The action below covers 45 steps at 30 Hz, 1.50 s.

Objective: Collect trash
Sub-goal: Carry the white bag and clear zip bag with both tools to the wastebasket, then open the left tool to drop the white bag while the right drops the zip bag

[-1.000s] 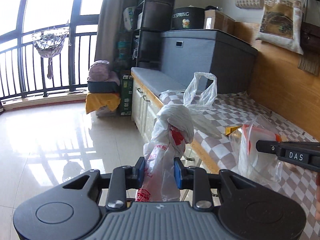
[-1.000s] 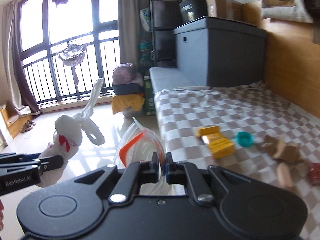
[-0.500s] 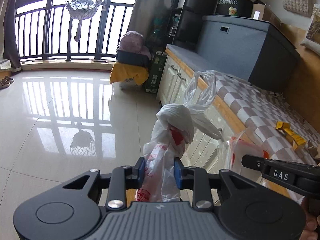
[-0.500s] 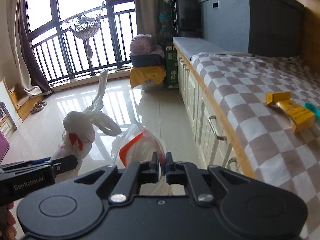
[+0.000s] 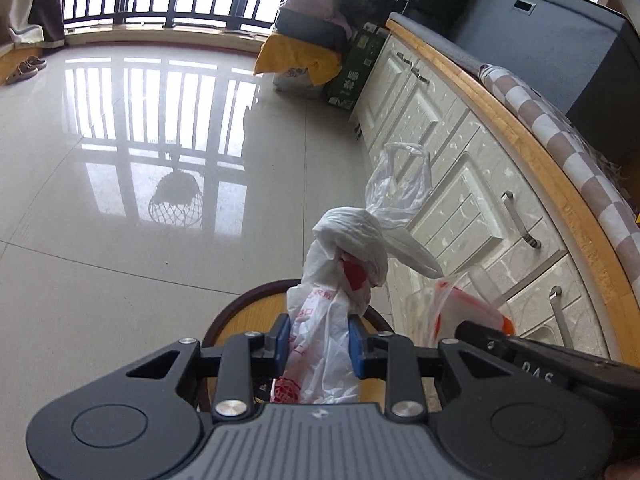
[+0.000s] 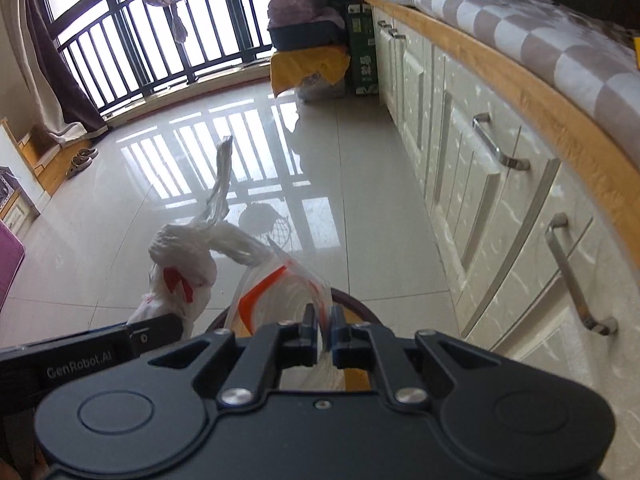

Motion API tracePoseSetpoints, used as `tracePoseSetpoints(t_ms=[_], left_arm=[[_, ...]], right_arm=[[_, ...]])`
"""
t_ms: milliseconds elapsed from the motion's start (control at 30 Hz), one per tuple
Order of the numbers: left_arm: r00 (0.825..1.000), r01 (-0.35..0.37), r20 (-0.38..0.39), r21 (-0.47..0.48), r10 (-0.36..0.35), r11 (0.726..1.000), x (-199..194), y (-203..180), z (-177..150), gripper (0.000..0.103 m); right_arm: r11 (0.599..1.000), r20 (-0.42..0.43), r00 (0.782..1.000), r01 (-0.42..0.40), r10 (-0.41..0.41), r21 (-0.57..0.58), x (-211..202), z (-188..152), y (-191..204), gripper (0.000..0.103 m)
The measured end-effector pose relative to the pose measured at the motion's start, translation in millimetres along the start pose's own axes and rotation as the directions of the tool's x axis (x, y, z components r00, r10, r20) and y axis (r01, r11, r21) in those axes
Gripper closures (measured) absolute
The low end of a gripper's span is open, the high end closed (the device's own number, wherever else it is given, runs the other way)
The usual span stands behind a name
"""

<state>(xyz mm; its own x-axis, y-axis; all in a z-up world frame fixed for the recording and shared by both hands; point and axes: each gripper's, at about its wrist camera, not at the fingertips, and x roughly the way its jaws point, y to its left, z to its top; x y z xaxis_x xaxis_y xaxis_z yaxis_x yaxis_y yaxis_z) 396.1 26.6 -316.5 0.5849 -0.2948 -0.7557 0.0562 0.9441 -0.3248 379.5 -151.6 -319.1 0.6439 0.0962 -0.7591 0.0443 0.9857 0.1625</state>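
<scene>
Above the glossy floor, beside the drawers, my left gripper clenched a knotted white bag; my right gripper pinched a clear orange-striped bag, both over a round wooden rim.

- The left gripper points down at a slant, its blue pads squeezing something.
- The right gripper points down too, pinched tight.

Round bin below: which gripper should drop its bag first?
Probably left. The left gripper holds the knotted bag directly over the bin; the right gripper holds its clear bag over the rim.
</scene>
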Motion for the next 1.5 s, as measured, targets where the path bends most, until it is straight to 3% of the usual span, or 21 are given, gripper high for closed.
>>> tracePoseSetpoints(t_ms=[100,400,700,833,900,1067,1300,1433,1500], left_arm=[[0.999,0.012,-0.051,-0.029,-0.014,0.999,15,0,-4,0.071],[0.975,-0.078,-0.216,-0.070,0.061,0.994,61,17,-30,0.071],[0.954,-0.156,-0.263,-0.031,0.142,0.987,83,17,-39,0.068],[0.946,-0.159,-0.283,0.012,0.156,0.987,87,12,-38,0.056],[0.943,-0.167,-0.288,0.032,0.169,0.985,89,10,-39,0.039],[0.932,-0.166,-0.313,0.083,0.184,0.983,92,7,-43,0.025],[0.921,-0.175,-0.329,0.134,0.210,0.975,96,7,-46,0.020],[0.918,-0.180,-0.332,0.139,0.217,0.974,96,10,-46,0.017],[0.919,-0.176,-0.332,0.141,0.214,0.974,96,10,-46,0.010]], right_arm=[[1.000,-0.034,0.999,-0.007,0.006,-0.010,15,-4,-1,0.097],[0.997,-0.154,0.988,0.003,0.010,0.082,54,-13,-25,0.097],[0.986,-0.215,0.976,0.000,0.036,0.167,79,-20,-40,0.096],[0.986,-0.228,0.973,0.008,0.030,0.166,88,-27,-41,0.096],[0.987,-0.240,0.970,0.009,0.030,0.162,91,-29,-40,0.096],[0.991,-0.256,0.966,0.001,0.034,0.135,97,-34,-36,0.096],[0.995,-0.286,0.958,-0.009,0.037,0.100,104,-39,-33,0.094],[0.997,-0.298,0.954,0.000,0.025,0.083,107,-39,-33,0.081],[0.998,-0.301,0.953,0.003,0.017,0.066,107,-39,-33,0.078]])
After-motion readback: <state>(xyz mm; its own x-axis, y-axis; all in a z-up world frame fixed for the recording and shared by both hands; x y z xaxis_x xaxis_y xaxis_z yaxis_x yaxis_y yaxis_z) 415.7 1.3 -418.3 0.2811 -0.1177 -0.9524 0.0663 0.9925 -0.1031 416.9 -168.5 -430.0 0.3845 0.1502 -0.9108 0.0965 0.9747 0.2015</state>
